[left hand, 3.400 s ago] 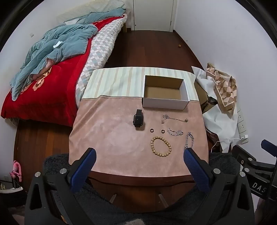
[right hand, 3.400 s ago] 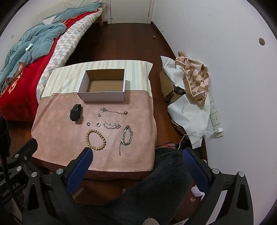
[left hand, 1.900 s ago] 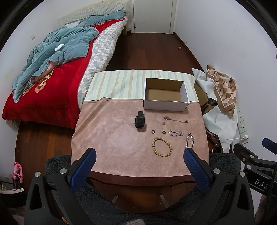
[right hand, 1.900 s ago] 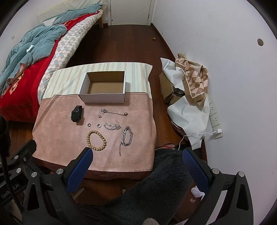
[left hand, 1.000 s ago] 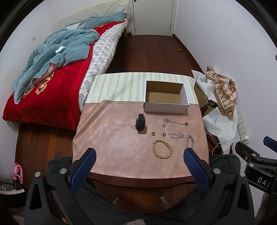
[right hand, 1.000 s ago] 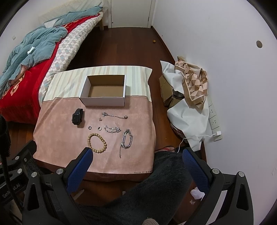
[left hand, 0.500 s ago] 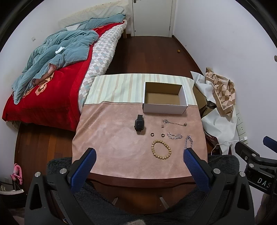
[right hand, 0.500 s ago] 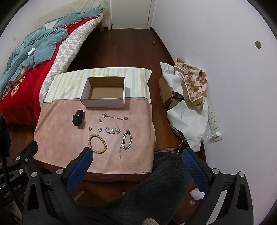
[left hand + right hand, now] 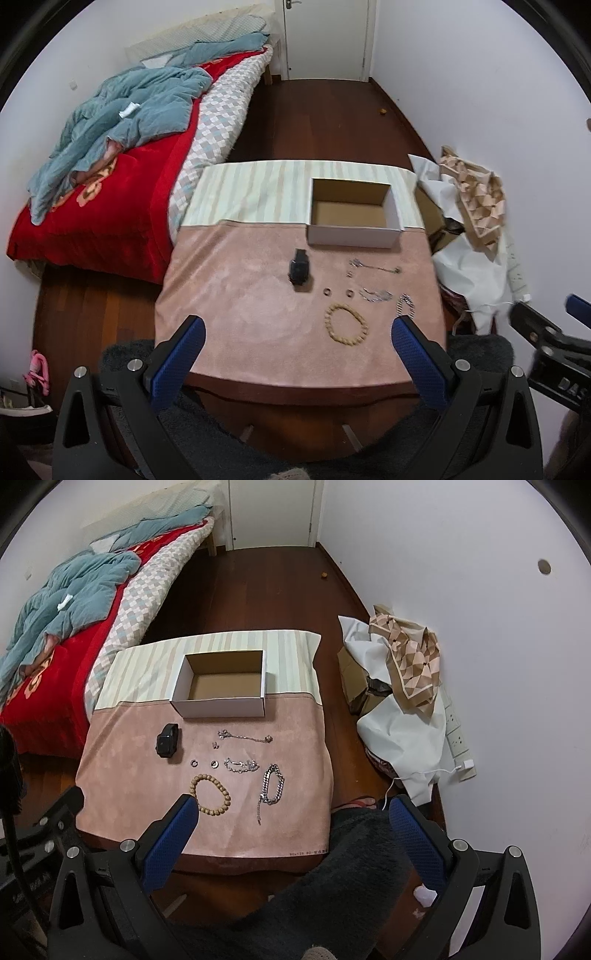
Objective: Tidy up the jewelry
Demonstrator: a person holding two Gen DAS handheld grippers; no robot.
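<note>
Table (image 9: 122, 775): open cardboard box (image 9: 221, 686) at the far side. Nearer than the box: black watch (image 9: 167, 740), thin chain (image 9: 245, 736), two small rings (image 9: 204, 763), bead bracelet (image 9: 210, 789), silver link bracelet (image 9: 272, 784). Left gripper (image 9: 299, 332) and right gripper (image 9: 291, 812): jaws wide apart, holding nothing, short of the table.

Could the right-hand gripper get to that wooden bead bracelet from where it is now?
Probably yes. The right gripper is open and empty, and the bead bracelet lies flat in the open near the table's front edge.
</note>
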